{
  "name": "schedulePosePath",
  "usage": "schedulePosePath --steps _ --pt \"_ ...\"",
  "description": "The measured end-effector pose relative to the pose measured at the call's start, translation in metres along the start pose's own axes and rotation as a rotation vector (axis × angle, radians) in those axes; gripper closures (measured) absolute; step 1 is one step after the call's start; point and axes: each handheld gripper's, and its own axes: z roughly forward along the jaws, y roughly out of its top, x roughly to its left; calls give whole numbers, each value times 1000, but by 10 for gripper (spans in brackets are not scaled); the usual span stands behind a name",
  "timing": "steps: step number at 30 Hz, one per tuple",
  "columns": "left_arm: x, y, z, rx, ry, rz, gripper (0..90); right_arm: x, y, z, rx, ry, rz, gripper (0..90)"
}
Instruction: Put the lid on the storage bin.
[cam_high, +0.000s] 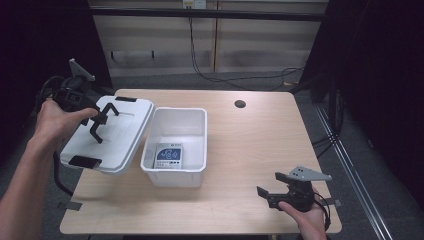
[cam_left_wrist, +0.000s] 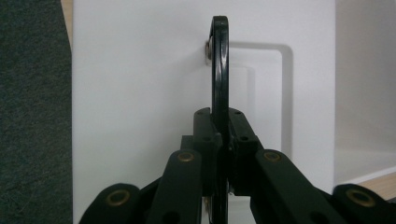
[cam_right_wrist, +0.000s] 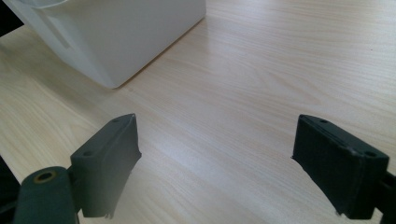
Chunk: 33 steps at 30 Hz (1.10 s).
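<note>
Nearest the high camera, the right gripper rested low by the table's near right corner, its jaws spread wide over bare wood with nothing between them; in the right gripper view the same jaws framed empty tabletop, with a corner of the white storage bin beyond. That bin stood open near the middle of the table, slightly toward the left edge, a small printed card lying flat on its floor. At the left edge, the left gripper held the white lid by its black carry handle; in the left gripper view the jaws were clamped tight on the handle, which stood up on edge between them. The lid hung tilted, its right edge just beside or against the bin's left rim; which could not be told. The work in hand appeared to be moving the lid relative to the bin, whether on or off could not be judged. To do it well, the grip should stay centred on the handle so the lid would not swing, the lid should be levelled before it crossed the rim, and the free gripper could steady the bin's wall if it began to slide.
</note>
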Motion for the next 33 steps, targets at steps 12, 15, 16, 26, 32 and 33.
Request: schedulePosePath --steps 12,15,16,26,32,33 --pt "-36 13 -5 -5 -17 62 847 0 0 0 1 2 1 139" --pt "-48 15 -4 -4 -31 80 847 0 0 0 3 4 0 139" --pt "-50 16 -4 -1 -26 88 847 0 0 1 3 3 0 139" --pt "-74 24 1 11 -33 117 847 0 0 0 4 6 0 139" --pt "-86 27 8 25 -28 126 847 0 0 1 3 7 0 139" --pt "-90 28 10 29 -26 131 847 0 0 1 5 7 2 139"
